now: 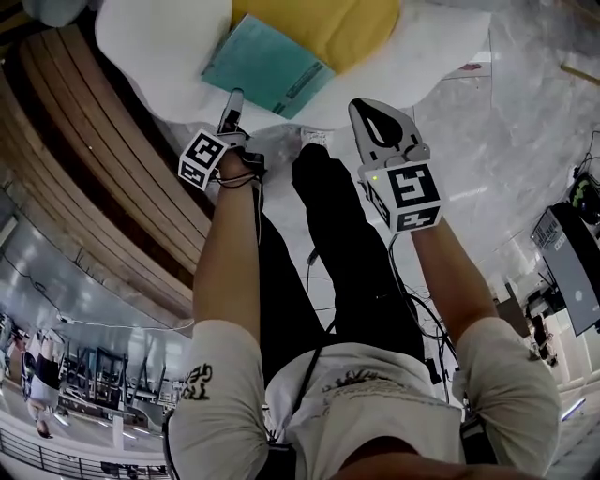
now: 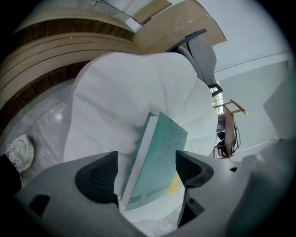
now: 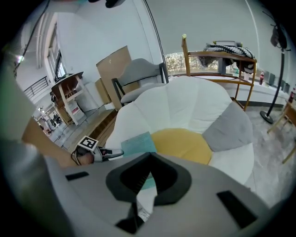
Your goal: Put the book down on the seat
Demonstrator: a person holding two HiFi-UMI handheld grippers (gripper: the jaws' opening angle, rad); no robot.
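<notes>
Teal book (image 2: 159,155) inside parted left tool (image 2: 145,172)

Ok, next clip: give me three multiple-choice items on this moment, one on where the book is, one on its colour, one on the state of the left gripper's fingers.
1. Where is the book?
A. On the floor
B. On the white seat, at the edge of the yellow cushion
C. On a wooden shelf

2. What colour is the book's cover?
A. Teal
B. Red
C. Black

3. How do the left gripper and its fingers stand?
A. Shut on the book
B. Shut on nothing
C. Open, with the book between them

Answers:
1 B, since the head view shows the book lying on the seat beside the cushion.
2 A, since the cover reads teal in all three views.
3 C, since the left gripper view shows the fingers spread wide either side of the book, not pressing it.
</notes>
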